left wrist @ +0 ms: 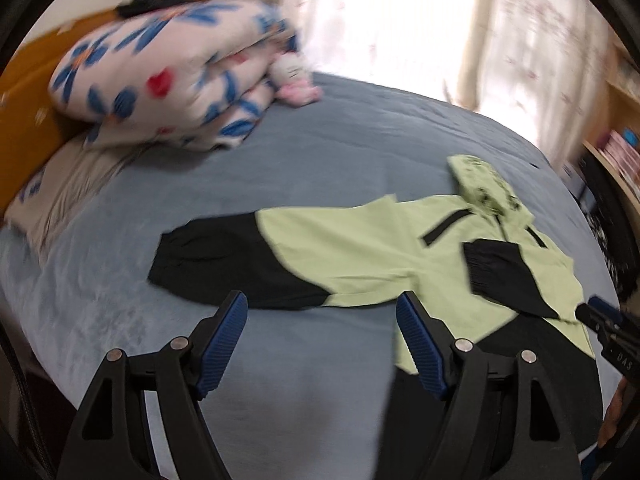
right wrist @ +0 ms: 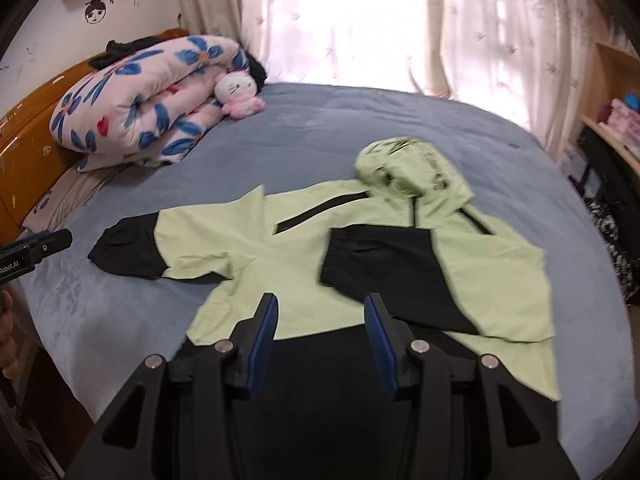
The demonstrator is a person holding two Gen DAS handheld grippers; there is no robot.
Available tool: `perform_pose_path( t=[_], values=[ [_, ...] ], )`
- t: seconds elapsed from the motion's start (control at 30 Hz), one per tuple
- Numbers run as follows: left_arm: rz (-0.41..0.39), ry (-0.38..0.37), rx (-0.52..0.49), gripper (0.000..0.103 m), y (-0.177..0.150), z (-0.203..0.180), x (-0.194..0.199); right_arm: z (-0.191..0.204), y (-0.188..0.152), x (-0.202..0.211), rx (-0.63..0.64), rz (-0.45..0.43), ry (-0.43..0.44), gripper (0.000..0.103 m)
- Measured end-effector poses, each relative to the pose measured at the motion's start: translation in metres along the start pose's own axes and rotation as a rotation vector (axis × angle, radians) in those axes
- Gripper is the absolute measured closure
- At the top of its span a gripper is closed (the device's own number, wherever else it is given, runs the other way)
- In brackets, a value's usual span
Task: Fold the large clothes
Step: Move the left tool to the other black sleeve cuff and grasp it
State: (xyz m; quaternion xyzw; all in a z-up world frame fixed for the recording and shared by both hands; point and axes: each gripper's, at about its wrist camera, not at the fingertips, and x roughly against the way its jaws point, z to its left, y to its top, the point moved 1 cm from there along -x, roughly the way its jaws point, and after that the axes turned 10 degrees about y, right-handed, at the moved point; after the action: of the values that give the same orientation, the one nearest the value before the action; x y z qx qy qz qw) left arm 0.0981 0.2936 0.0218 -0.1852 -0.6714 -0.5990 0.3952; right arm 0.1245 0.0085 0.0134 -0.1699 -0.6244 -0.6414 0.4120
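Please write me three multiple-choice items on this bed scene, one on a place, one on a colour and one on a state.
1. Where does the plush toy lie?
A. Against the folded floral quilt
B. On the jacket's hood
C. On the floor

2. What colour are the cuffs of the jacket?
A. Red
B. Black
C. White

3. How do the sleeves lie?
A. Both spread out
B. Both folded in
C. One folded across the chest, one spread out

Answers:
1. A: the toy leans on the quilt's end near the headboard.
2. B: both sleeve ends are black against the light green body.
3. C: the folded sleeve lies over the front, while the other sleeve stretches out over the blue bedspread.
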Motion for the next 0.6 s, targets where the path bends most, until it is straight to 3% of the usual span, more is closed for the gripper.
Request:
perform_pose_path(
  t=[0.27,0.6],
  values=[
    [0.104,0.014,0.234,0.027,-0.016,0.091,-0.102,0.031,-0.001,-0.073,-0.035,0.025,0.003,0.058],
    [0.248,-0.056,0.503,0.03,-0.039,0.151,-0.218,0.043,-0.001,-0.14,-0.022,0.112,0.034,0.058]
  ],
)
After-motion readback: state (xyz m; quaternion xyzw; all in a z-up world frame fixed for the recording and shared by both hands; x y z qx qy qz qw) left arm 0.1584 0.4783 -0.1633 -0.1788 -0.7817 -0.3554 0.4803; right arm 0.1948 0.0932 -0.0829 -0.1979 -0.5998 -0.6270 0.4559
